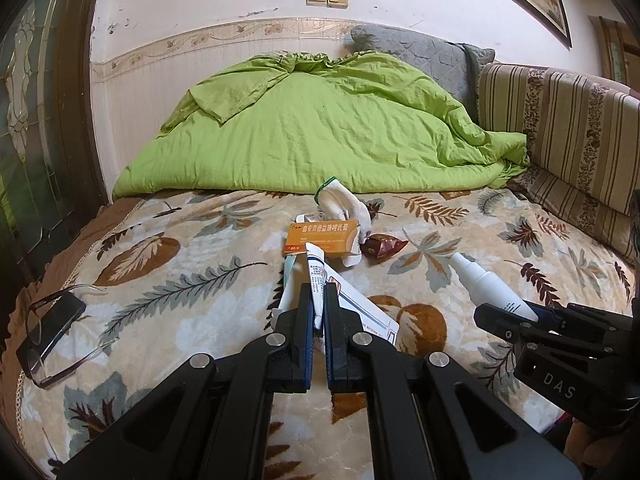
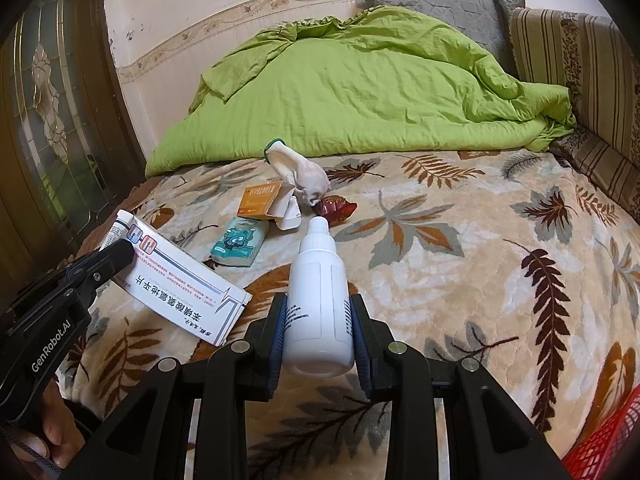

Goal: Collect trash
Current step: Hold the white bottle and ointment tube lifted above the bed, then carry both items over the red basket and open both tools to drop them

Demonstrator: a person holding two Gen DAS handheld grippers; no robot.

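Both grippers over leaf-patterned blanket [image 2: 460,280] on bed. Left gripper [image 1: 318,304]: jaws pressed onto a white ointment tube [image 1: 316,280], tube standing up between the pads, nozzle end forward. Right gripper [image 2: 318,320]: jaws pinching a white plastic bottle [image 2: 318,292] across its lower body, cap pointing away from the camera toward the orange box [image 2: 260,200]. Landmark = orange box, lying on the blanket, one end flap open. Touching it on the far side: a white glove with green cuff [image 2: 298,172]. Just right of the box: a dark red crumpled wrapper [image 2: 336,206]. Just in front of it, nearer the grippers: a teal tissue packet [image 2: 238,244]. Nearer still and to the left: a long white medicine carton [image 2: 180,280], its left end beside the left gripper's fingers; contact cannot be told. Beyond the box: a green quilt [image 2: 360,92] heaped against the wall. Far left of the box, near the blanket edge: a pair of glasses [image 1: 52,332]. Red mesh basket [image 2: 608,440] partly visible at lower right corner of right wrist view, well apart from the box.
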